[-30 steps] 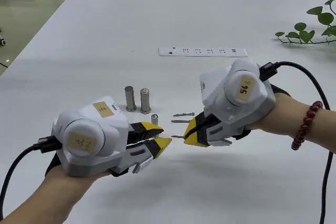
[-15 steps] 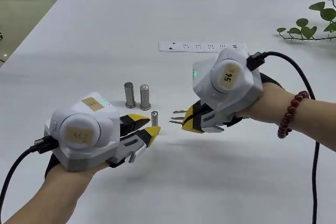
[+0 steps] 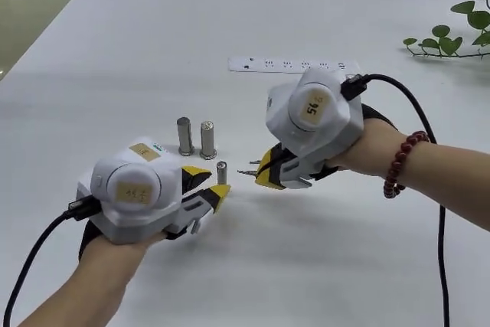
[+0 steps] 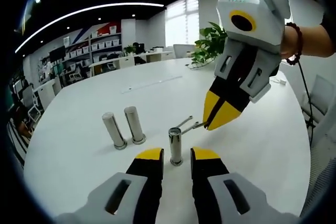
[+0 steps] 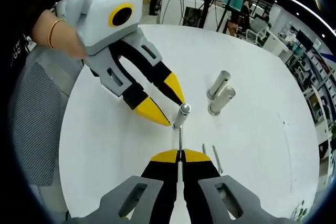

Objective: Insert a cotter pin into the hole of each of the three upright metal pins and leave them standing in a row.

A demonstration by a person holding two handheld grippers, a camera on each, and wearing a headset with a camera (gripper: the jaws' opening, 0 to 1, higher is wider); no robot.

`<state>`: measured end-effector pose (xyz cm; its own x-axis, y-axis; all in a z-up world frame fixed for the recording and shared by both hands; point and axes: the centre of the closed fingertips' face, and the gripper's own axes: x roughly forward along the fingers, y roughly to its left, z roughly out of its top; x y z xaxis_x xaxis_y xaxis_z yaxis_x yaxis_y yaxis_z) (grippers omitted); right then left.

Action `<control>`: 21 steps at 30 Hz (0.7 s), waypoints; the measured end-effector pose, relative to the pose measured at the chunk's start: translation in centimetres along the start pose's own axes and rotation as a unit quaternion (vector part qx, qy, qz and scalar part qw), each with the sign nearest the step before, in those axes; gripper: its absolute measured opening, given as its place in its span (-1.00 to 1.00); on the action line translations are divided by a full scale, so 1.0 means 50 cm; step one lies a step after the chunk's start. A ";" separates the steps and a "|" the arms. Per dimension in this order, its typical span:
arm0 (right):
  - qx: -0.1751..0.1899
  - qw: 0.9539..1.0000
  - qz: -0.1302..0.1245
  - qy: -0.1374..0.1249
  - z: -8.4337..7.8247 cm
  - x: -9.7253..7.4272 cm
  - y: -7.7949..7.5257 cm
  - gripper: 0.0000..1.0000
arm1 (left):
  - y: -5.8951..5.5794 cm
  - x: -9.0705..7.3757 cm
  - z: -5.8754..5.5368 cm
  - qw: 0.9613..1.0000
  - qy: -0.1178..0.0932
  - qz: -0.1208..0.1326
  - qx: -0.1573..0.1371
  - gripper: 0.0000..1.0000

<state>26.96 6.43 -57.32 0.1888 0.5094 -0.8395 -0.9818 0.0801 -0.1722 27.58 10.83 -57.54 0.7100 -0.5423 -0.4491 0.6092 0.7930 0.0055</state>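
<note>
Three upright metal pins stand on the white table [image 3: 321,250]. Two taller pins [image 3: 196,138] are side by side at the back. The shorter third pin [image 3: 222,172] stands in front, between the tips of my open left gripper [image 3: 212,183], whose jaws flank it in the left gripper view [image 4: 177,156]. My right gripper [image 3: 260,176] is shut on a thin cotter pin [image 5: 180,139] that points at the short pin's top [image 5: 181,114], its tip just short of it. Two loose cotter pins [image 5: 214,158] lie on the table to the right.
A white power strip [image 3: 295,65] lies further back on the table. A green plant [image 3: 459,28] trails in at the far right edge. Black cables run from both grippers.
My right gripper has moved left with the cotter pin, closing on the short pin. The left gripper has edged closer around that pin. The head camera has shifted too.
</note>
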 end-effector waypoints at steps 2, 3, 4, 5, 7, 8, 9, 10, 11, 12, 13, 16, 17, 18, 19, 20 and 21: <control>0.002 1.000 0.000 0.000 0.001 0.002 -0.002 -1.00 | 0.003 0.008 -0.003 1.000 0.001 0.004 -0.001 -0.64; 0.002 1.000 0.000 0.000 0.001 0.003 -0.003 -1.00 | 0.004 0.010 -0.004 1.000 0.001 0.005 -0.003 -0.65; 0.002 1.000 0.000 0.000 0.002 0.004 -0.004 -1.00 | 0.005 0.014 -0.004 1.000 0.002 0.007 -0.004 -0.65; 0.002 1.000 0.000 0.000 0.002 0.006 -0.005 -1.00 | 0.007 0.016 -0.005 1.000 0.002 0.008 -0.004 -0.65; 0.003 1.000 0.000 0.001 0.003 0.008 -0.007 -1.00 | 0.008 0.021 -0.007 1.000 0.003 0.009 -0.004 -0.66; 0.004 1.000 -0.001 0.001 0.004 0.010 -0.008 -1.00 | 0.008 0.023 -0.008 1.000 0.004 0.009 -0.006 -0.66; 0.006 1.000 0.000 0.001 0.004 0.011 -0.008 -1.00 | 0.007 0.024 -0.009 1.000 0.005 0.008 -0.008 -0.67; 0.006 1.000 0.000 0.002 0.004 0.013 -0.008 -1.00 | 0.007 0.026 -0.010 1.000 0.006 0.008 -0.009 -0.68; 0.006 1.000 0.000 0.003 0.004 0.014 -0.009 -1.00 | 0.007 0.027 -0.012 1.000 0.007 0.008 -0.010 -0.69; 0.005 1.000 0.000 0.004 0.004 0.016 -0.009 -1.00 | 0.007 0.028 -0.013 1.000 0.007 0.009 -0.010 -0.70; 0.006 1.000 0.000 0.004 0.005 0.017 -0.009 -1.00 | 0.007 0.029 -0.014 1.000 0.008 0.010 -0.011 -0.71; 0.008 1.000 -0.002 0.005 0.006 0.021 -0.012 -1.00 | 0.008 0.031 -0.015 1.000 0.008 0.010 -0.015 -0.72; 0.008 1.000 -0.002 0.005 0.006 0.021 -0.012 -1.00 | 0.008 0.032 -0.016 1.000 0.009 0.010 -0.015 -0.72; 0.009 1.000 -0.001 0.004 0.007 0.022 -0.012 -1.00 | 0.008 0.032 -0.016 1.000 0.009 0.010 -0.014 -0.72; 0.009 1.000 -0.001 0.003 0.009 0.022 -0.012 -1.00 | 0.007 0.033 -0.016 1.000 0.009 0.010 -0.014 -0.72; 0.008 1.000 -0.001 0.003 0.010 0.023 -0.012 -1.00 | 0.007 0.034 -0.016 1.000 0.008 0.009 -0.014 -0.73; 0.008 1.000 0.001 0.003 0.011 0.024 -0.011 -1.00 | 0.007 0.034 -0.015 1.000 0.008 0.009 -0.014 -0.73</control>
<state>27.72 7.45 -57.93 0.1878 0.5051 -0.8424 -0.9822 0.0940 -0.1626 28.74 10.38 -58.99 0.7155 -0.5230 -0.4633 0.5853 0.8107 -0.0113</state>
